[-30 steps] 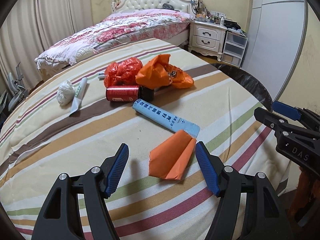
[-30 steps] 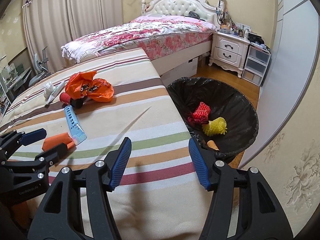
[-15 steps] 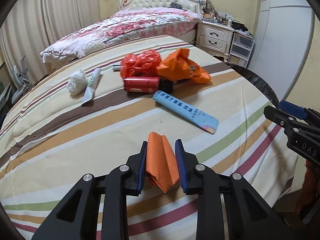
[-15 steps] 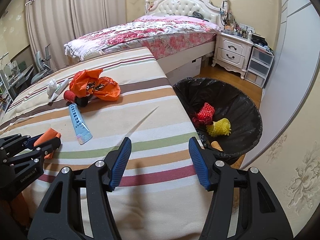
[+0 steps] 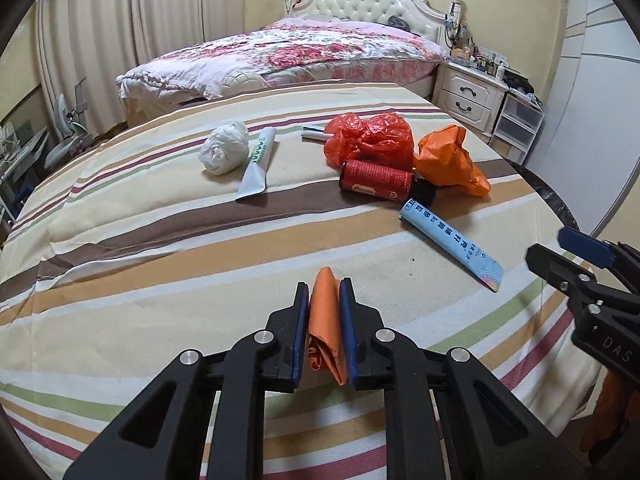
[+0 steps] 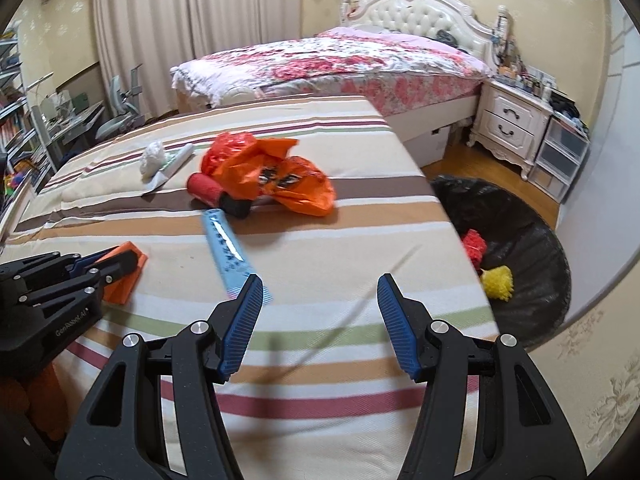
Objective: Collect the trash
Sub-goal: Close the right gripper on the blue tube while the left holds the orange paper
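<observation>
Within the last second the left hand-held gripper (image 5: 325, 312) had clamped the orange folded paper (image 5: 325, 320), ready for the trash bin (image 6: 532, 216), while the right hand-held gripper (image 6: 320, 320) hung half-open and empty.

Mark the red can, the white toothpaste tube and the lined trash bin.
red can (image 5: 376, 180), left wrist view, middle of its side.
white toothpaste tube (image 5: 258, 160), left wrist view, mid-body.
trash bin (image 6: 536, 240), right wrist view, bare black liner wall.
</observation>
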Available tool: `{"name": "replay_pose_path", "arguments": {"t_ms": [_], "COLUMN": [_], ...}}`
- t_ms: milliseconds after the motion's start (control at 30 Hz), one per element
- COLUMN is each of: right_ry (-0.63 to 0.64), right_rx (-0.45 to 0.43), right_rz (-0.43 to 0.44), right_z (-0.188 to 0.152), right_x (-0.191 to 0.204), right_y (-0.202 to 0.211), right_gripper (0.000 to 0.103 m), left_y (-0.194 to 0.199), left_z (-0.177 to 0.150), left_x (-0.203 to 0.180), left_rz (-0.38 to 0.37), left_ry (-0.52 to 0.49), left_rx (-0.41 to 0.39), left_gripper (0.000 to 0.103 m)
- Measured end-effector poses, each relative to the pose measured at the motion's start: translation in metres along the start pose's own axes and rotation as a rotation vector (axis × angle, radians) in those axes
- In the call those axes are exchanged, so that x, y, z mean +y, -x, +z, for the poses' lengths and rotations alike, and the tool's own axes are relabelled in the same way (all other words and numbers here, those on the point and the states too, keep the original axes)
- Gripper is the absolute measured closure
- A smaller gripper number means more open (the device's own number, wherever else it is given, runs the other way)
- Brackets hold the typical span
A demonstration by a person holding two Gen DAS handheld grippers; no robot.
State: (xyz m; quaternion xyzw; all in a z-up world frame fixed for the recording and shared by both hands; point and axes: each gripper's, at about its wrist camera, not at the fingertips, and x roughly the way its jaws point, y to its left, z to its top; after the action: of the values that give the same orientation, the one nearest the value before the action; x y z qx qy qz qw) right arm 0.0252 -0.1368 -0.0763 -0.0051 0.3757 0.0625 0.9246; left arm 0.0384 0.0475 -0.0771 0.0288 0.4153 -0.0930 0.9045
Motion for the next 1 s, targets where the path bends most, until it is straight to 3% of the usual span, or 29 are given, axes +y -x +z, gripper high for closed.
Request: {"name": "replay_pose_path", "arguments": {"t_ms": [33, 100, 167, 300, 367, 533, 767, 867, 1000], "right_ry": [0.01, 0.028, 0.044, 0.07, 0.082, 0.106, 0.101, 0.098, 0.095], "right_rx": [0.005, 0.016, 0.022, 0.051, 0.069, 0.086, 0.085, 0.084, 0.081], "right_rz": [0.01, 0.025, 0.034, 0.051, 0.056, 0.051, 0.054, 0.057, 0.06], "right_z": [0.002, 0.006, 0.009, 0.013, 0.014, 0.011, 0.006, 0.002, 0.0], "right_x": [0.005, 0.013, 0.02, 0.029, 0.032, 0.036, 0.032, 0.031, 0.031], "right_y": [-0.003, -0.008, -0.012, -0.024, -0.029, -0.034, -0.028, -0.024, -0.022], "right_gripper": [0.045, 0.045, 0.045, 0.045, 0.046, 0.068, 0.077, 0.078, 0.079], "left_y": [0.001, 0.001, 0.004, 0.01, 0.013, 0.014, 0.015, 0.012, 0.011], "left_z": [0.0, 0.0, 0.0, -0.001, -0.003, -0.009, -0.015, -0.016, -0.018], "left_x": [0.001, 0.006, 0.013, 0.023, 0.027, 0.025, 0.015, 0.009, 0.002], "left_rz": [0.007, 0.024, 0.014, 0.019, 0.02, 0.01, 0.002, -0.001, 0.01], "left_ry": [0.002, 0.021, 0.059, 0.094, 0.109, 0.102, 0.044, 0.013, -0.022], "left_rx": [-0.003, 0.0, -0.003, -0.013, -0.011, 0.002, 0.006, 0.021, 0.019], "left_gripper": [0.084, 0.065, 0.054, 0.038, 0.037, 0.037, 0.037, 0.055, 0.068]}}
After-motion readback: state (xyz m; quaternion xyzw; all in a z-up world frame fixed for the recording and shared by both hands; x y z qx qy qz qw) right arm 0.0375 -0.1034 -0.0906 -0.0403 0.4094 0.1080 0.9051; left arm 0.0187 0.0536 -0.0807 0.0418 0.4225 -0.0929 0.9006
